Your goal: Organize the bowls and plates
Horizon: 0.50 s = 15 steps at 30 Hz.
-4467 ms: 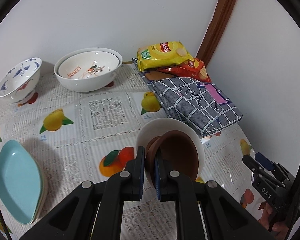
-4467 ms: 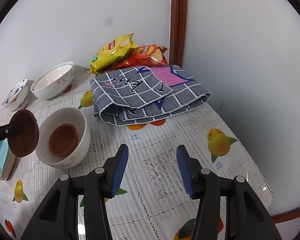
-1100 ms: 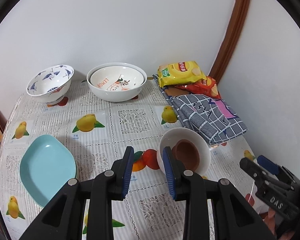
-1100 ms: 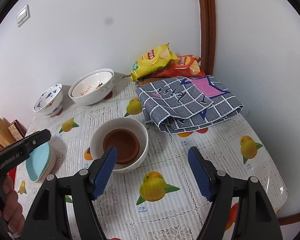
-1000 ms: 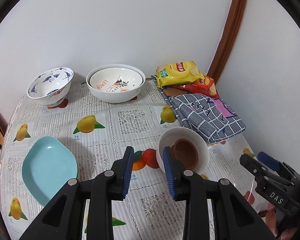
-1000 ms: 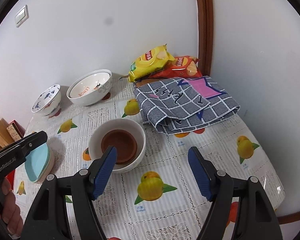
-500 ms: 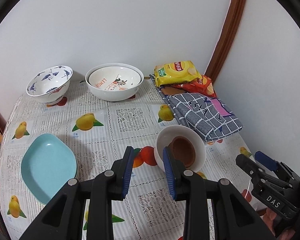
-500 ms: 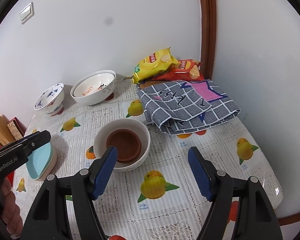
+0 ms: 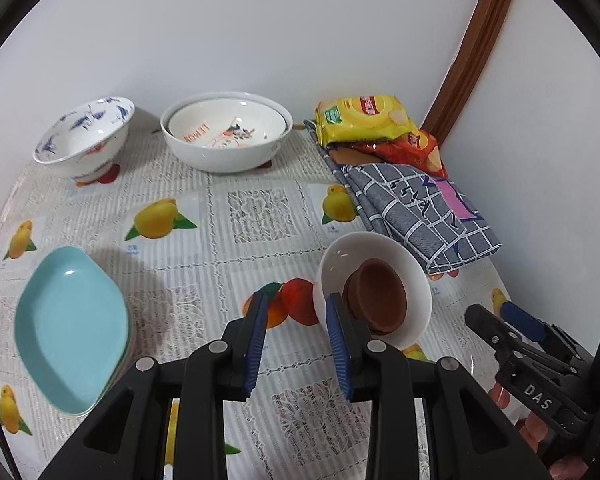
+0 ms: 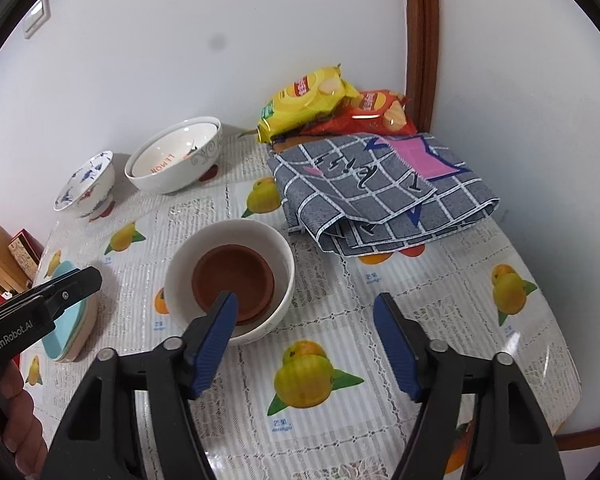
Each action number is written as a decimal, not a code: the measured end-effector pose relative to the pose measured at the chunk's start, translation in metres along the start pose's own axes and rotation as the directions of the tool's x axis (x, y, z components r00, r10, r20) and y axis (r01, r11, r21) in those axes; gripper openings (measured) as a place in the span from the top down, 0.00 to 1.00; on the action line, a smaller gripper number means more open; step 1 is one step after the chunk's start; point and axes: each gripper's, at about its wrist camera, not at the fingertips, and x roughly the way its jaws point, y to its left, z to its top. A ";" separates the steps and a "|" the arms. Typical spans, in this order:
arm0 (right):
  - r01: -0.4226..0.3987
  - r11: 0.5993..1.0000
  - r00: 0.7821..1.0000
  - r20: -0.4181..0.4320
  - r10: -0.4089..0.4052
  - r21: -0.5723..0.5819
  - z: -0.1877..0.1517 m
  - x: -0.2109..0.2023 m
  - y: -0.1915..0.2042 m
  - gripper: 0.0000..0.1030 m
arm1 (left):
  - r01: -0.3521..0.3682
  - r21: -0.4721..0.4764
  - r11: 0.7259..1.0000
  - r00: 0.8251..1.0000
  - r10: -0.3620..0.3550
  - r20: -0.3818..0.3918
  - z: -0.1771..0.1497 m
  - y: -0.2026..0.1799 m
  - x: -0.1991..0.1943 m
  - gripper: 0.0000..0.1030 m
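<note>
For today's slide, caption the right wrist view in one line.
Right gripper closing, empty, beside a white ceramic bowl nesting brown clay bowls.

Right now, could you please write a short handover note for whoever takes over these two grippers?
Left gripper: jaws apart, nothing between them, just in front of the white bowl.
Right gripper: empty, jaws closing, one finger over that bowl's near rim.
Things: brown saucers sit nested inside the white bowl at mid-table. The light blue plates are stacked at the left edge. The lemon bowl sits nested in a larger white bowl at the back, with the blue-patterned bowl standing alone beside it.
Done: saucers are in the bowl.
Left: probably group the loose bowls.
</note>
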 end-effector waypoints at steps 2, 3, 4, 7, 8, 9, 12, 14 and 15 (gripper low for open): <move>-0.004 1.000 1.000 -0.015 0.004 -0.009 0.001 0.010 0.001 0.40 | 0.011 -0.005 1.000 1.000 -0.011 -0.010 0.001 0.000 0.008 0.72; -0.006 1.000 1.000 -0.022 0.006 -0.018 0.001 0.016 0.002 0.42 | 0.018 -0.007 1.000 1.000 -0.018 -0.019 0.001 0.000 0.014 0.72; -0.004 1.000 1.000 -0.027 0.003 -0.023 0.002 0.020 0.002 0.44 | 0.024 -0.005 1.000 0.999 -0.024 -0.027 0.002 -0.001 0.018 0.72; 0.003 0.999 0.999 -0.041 -0.005 -0.044 0.003 0.034 0.006 0.51 | 0.043 -0.001 0.999 0.998 -0.043 -0.042 0.003 -0.003 0.031 0.72; 0.002 0.999 0.999 -0.046 -0.004 -0.048 0.003 0.038 0.006 0.52 | 0.049 -0.001 0.999 0.998 -0.049 -0.045 0.003 -0.003 0.034 0.72; -0.001 0.999 0.999 -0.050 -0.001 -0.050 0.004 0.043 0.007 0.52 | 0.058 -0.002 0.998 0.997 -0.058 -0.050 0.004 -0.004 0.038 0.72; -0.003 0.999 0.998 -0.062 -0.001 -0.053 0.006 0.055 0.008 0.53 | 0.072 0.001 0.997 0.995 -0.072 -0.066 0.006 -0.007 0.048 0.72; -0.001 0.999 0.997 -0.071 -0.003 -0.054 0.008 0.063 0.008 0.55 | 0.074 0.001 0.997 0.994 -0.074 -0.074 0.007 -0.008 0.055 0.72; 0.001 0.999 0.997 -0.075 -0.005 -0.054 0.008 0.067 0.008 0.56 | 0.076 0.003 0.997 0.994 -0.075 -0.080 0.007 -0.009 0.059 0.72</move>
